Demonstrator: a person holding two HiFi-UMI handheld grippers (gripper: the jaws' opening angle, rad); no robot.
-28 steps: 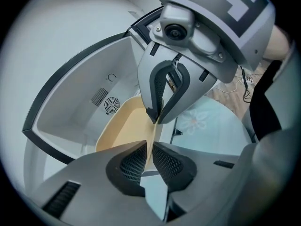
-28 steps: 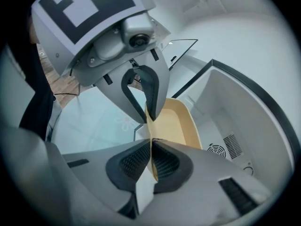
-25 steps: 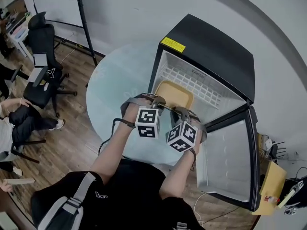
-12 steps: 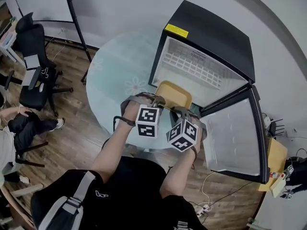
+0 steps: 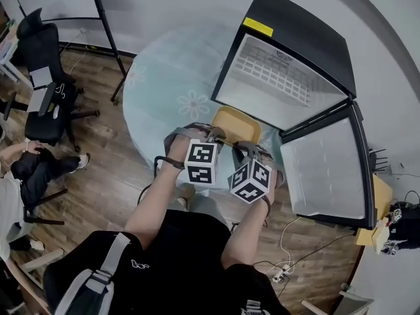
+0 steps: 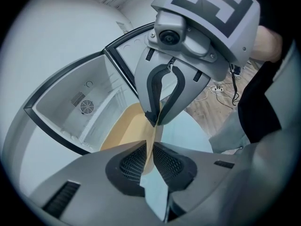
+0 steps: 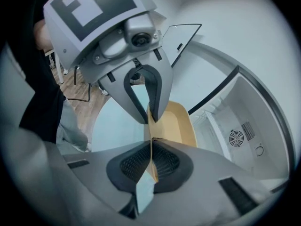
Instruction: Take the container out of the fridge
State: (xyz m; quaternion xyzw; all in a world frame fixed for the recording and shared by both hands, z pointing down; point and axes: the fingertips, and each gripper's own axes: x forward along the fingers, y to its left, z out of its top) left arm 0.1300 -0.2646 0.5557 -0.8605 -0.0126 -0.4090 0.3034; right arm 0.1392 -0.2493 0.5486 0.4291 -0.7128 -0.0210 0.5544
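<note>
A shallow tan container (image 5: 237, 124) hangs just outside the open black fridge (image 5: 296, 43), over the edge of the round glass table (image 5: 167, 87). Both grippers hold its near rim. My left gripper (image 5: 211, 134) is shut on the rim's left part, with the thin wall pinched between its pads (image 6: 151, 149). My right gripper (image 5: 243, 150) is shut on the rim's right part (image 7: 151, 147). In the left gripper view the container (image 6: 126, 126) runs toward the fridge's white inside. In the right gripper view the container (image 7: 178, 120) lies past the other gripper's jaws.
The fridge door (image 5: 325, 176) stands swung wide to the right. Its white inside (image 5: 275, 77) shows a wire shelf. Office chairs (image 5: 46, 51) and a seated person (image 5: 26, 169) are at the left. A stand's leg (image 5: 108, 31) rises behind the table. Cables (image 5: 282, 268) lie on the wooden floor.
The container has come out of the fridge toward me, both grippers still holding its rim. The fridge now lies farther up and to the right in the head view.
</note>
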